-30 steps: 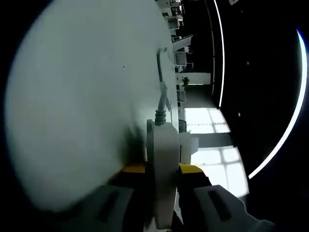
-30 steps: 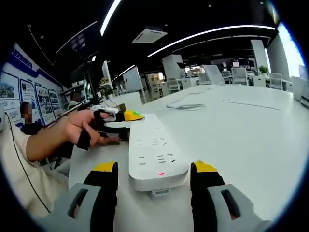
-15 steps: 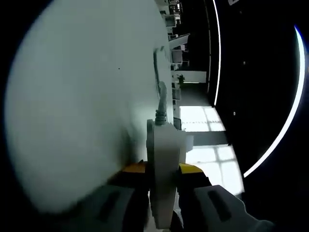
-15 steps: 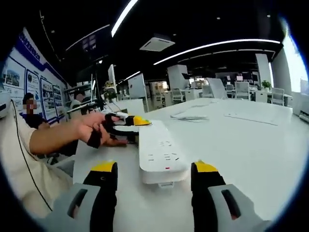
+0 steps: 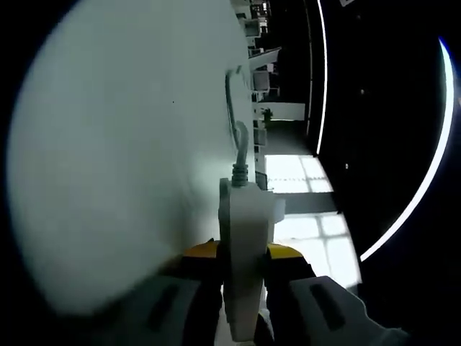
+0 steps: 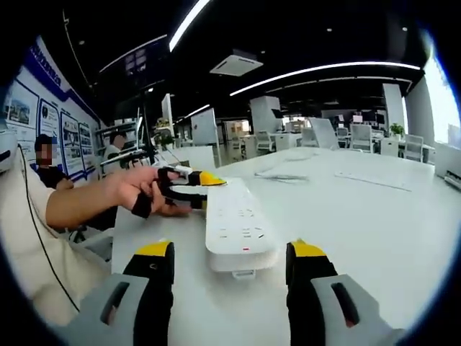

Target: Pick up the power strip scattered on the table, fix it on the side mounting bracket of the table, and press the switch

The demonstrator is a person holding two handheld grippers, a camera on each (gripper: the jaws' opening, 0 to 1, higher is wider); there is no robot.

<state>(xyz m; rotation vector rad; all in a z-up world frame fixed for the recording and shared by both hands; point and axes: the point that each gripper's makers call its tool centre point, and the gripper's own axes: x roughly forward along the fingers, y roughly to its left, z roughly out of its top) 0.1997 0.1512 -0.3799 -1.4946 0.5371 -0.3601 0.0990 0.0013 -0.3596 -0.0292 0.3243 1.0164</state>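
The white power strip (image 6: 234, 227) lies lengthwise on the white table (image 6: 374, 238), with a small red mark (image 6: 245, 250) on its near end. At its far end a person's hand holds my left gripper (image 6: 193, 189), which is shut on the strip. In the left gripper view the power strip (image 5: 245, 216) stands edge-on between the yellow-tipped jaws of the left gripper (image 5: 243, 251), and its grey cable (image 5: 240, 140) runs away across the table. My right gripper (image 6: 230, 249) is open, its jaws on either side of the strip's near end without touching it.
A loose white cable (image 6: 279, 174) and a flat white object (image 6: 371, 180) lie farther back on the table. Office chairs (image 6: 360, 133) and desks stand behind. The person's sleeve (image 6: 29, 238) is at the left, near the table's edge.
Both views have shifted slightly with the hands. The strip's near end has swung a little left between the right jaws. The left gripper keeps its hold.
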